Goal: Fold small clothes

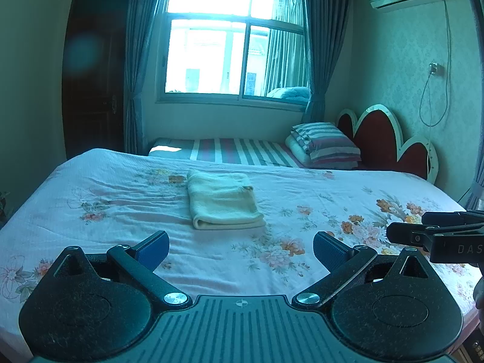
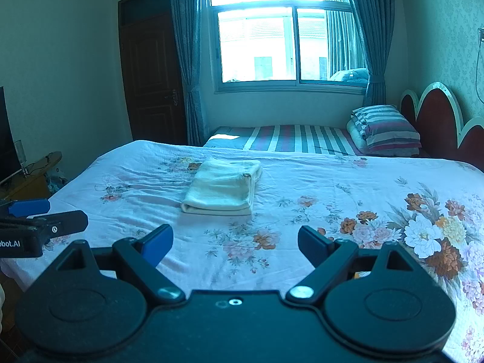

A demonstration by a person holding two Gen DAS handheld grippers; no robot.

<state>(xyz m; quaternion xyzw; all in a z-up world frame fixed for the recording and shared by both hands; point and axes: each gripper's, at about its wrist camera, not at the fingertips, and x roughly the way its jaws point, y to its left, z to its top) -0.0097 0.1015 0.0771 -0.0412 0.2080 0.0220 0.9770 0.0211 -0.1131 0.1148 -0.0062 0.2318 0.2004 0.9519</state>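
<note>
Garment point(image 1: 222, 201) pale cream, folded into neat rectangle, lies flat at frame centre on floral bedsheet point(image 1: 317, 211), fold edge toward cams. Looks done already; judged: fold step complete, or pause before next piece. No other loose clothes in view.

L gripper point(image 1: 240, 249) jaws wide, nothing btwn blue pads, low in frame, short of garment, not touching. R gripper point(image 2: 234, 243) same: wide, empty, near edge of bed.

Next, if more folding wanted: reach fwd, pinch near corners w/ both, fold over. Striped bedding point(image 1: 325, 145) upper right, window point(image 1: 233, 39) top centre.
</note>
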